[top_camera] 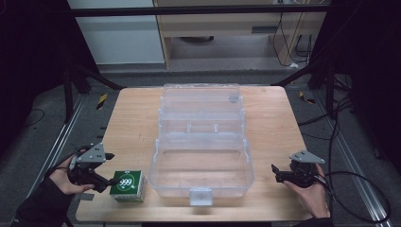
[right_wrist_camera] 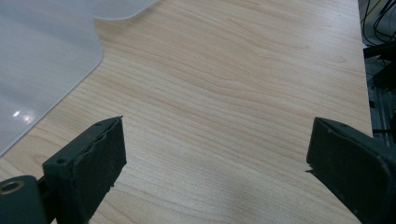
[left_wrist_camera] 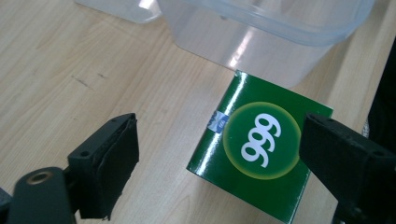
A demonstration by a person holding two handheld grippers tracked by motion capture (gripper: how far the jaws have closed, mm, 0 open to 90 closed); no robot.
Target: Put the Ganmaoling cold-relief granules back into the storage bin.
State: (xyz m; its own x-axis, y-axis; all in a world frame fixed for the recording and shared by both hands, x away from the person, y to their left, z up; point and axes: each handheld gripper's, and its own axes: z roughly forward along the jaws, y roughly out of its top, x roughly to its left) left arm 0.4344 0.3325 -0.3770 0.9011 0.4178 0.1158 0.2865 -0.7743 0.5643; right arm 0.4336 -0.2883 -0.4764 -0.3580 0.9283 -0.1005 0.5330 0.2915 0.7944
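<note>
table (top_camera: 137,118): light wood, stood on a grey floor
green box (top_camera: 127,185): sat near the front left edge
clear plastic case (top_camera: 201,142): lay open mid-table, just beside the box

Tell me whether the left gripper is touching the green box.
Cannot tell. In the left gripper view, the left gripper stands open around the green box: bare table separates the left pad, but the right pad overlaps the box edge.
</note>
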